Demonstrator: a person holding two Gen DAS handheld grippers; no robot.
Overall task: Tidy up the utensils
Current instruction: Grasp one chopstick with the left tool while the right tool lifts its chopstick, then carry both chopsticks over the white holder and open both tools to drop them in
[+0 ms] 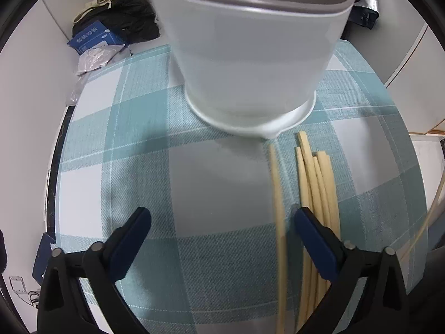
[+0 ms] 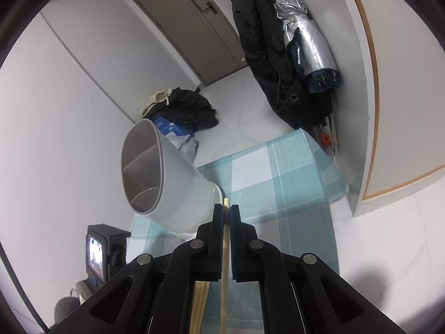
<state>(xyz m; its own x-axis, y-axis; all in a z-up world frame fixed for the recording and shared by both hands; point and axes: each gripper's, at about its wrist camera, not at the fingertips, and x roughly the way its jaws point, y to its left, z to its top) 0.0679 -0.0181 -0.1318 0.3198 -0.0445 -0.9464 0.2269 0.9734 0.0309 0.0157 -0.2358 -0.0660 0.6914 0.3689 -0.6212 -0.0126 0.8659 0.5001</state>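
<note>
Chopstick [image 2: 225, 239] sits clamped lengthwise in the right gripper [image 2: 226, 214], tip aimed at the holder [image 2: 178, 192] just ahead-left; beside that holder's base, the left gripper [image 1: 222, 222] gapes empty over loose chopsticks [image 1: 319, 183].

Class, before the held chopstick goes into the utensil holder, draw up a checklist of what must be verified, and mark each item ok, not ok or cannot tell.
1. Right gripper clamped on a chopstick: ok.
2. Left gripper free: ok, open, with nothing pressed between its pads.
3. Utensil holder upright on the checked cloth: ok in the left wrist view; its lean in the right wrist view may be lens distortion.
4. Holder compartments clear: ok for the visible part; the bottoms cannot tell.
5. Chopstick tip aimed at the opening: not ok, it sits low beside the holder's base.
6. Loose chopsticks remaining on the cloth: ok, several visible.
</note>
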